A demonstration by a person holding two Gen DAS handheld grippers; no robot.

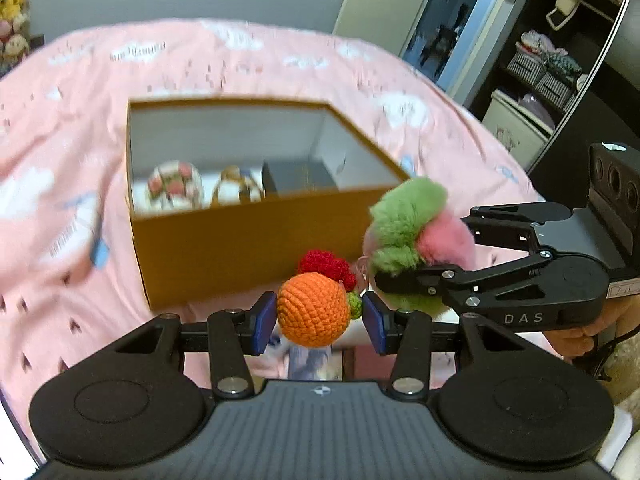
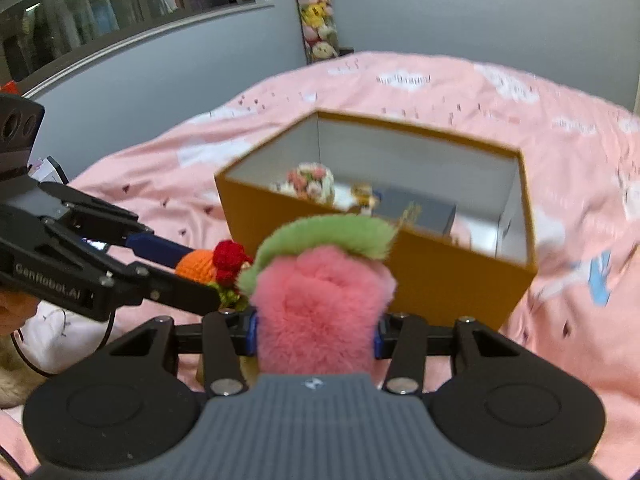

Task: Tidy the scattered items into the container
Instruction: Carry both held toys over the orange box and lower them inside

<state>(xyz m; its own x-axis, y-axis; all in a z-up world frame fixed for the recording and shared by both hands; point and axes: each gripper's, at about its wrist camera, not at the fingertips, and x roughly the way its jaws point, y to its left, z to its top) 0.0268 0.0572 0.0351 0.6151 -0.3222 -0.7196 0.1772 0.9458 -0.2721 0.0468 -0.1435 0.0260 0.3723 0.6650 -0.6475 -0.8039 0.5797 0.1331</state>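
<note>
- left gripper (image 1: 320, 316) clamped on a crocheted orange ball (image 1: 312, 310); blue pads press it from both sides. a red crocheted cluster (image 1: 326, 266) and a small green bit (image 1: 354, 305) are attached on the ball's far side.
- right gripper (image 2: 316, 330) closed around a fluffy pink plush (image 2: 320, 312) with a green fringe (image 2: 332, 236). the fur bulges over the pads, so the actual contact is hidden.
- both loads are in the air, just short of the near wall of the brown box (image 1: 248, 248), side by side and almost touching.
- box sits open near the middle of the bed. already inside it: a pink-and-white patterned ball (image 1: 176, 190), a small brown-and-white toy (image 1: 236, 188) and a dark flat item (image 1: 304, 174).
- risk: the two grippers are very close together. heading for the same opening, their fingers could knock, or the fringe could snag the red cluster.
- risk: grip on the plush is through soft fur. judged likely to slip if swung fast.
- risk: a low approach would catch the near rim and push the box across the soft cover.
- risk: round ball may roll out of the pads if it is bumped.
- surface: pink bedspread (image 1: 280, 64) with white cloud prints, rumpled, yielding.
- room: grey wall, column of plush toys (image 2: 316, 16) in the far corner, a shelf unit with striped bins (image 1: 540, 72), and a window.
</note>
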